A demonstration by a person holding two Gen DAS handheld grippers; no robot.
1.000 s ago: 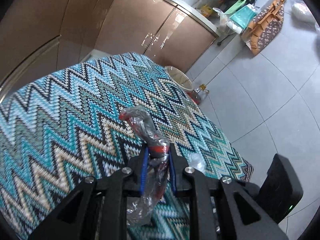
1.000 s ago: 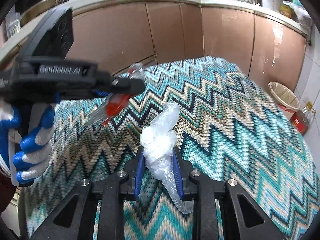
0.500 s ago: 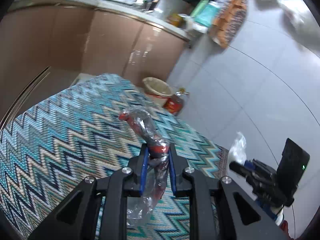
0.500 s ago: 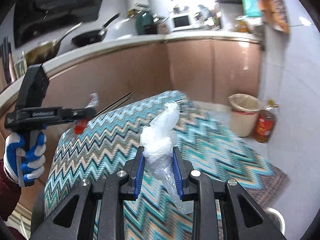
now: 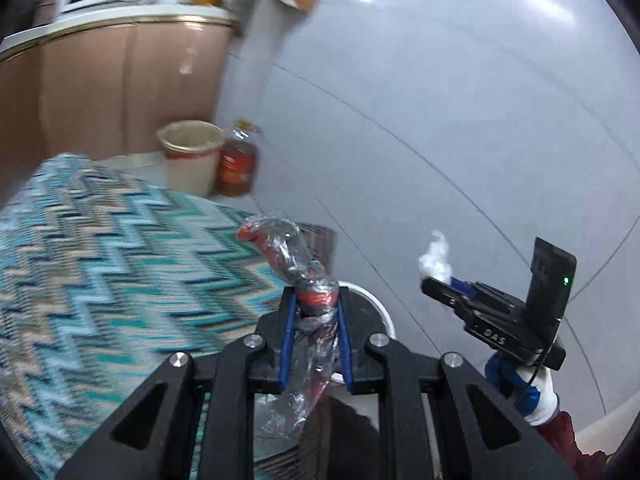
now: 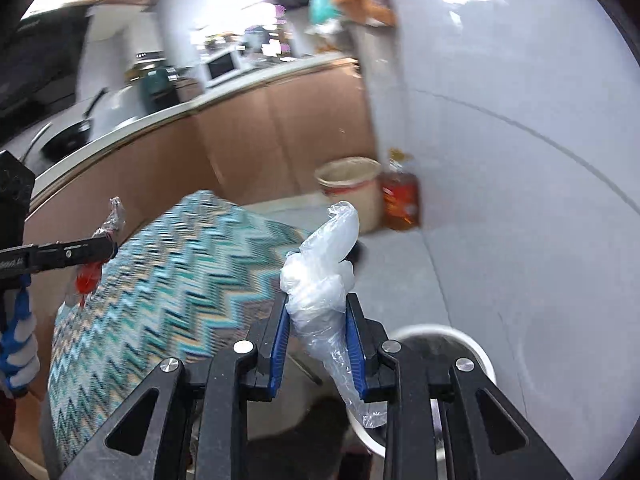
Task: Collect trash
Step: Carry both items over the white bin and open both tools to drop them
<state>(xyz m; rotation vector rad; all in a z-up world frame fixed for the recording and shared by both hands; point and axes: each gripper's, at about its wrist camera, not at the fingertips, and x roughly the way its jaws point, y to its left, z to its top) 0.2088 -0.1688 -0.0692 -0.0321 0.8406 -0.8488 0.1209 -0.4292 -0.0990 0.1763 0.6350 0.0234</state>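
My left gripper is shut on a crumpled clear and red plastic wrapper, held over the table's edge; it also shows in the right wrist view. My right gripper is shut on a crumpled clear plastic bag, held past the table over the floor; the bag also shows in the left wrist view. A white round bin lies below the right gripper, partly hidden by it; its rim shows in the left wrist view.
The table carries a teal zigzag cloth. A beige waste basket and an orange bottle stand on the grey tiled floor by the brown cabinets. The counter holds a microwave and pans.
Both grippers have swung right, away from the table top and out over the floor, each still holding its trash. The white bin has come into view below them.
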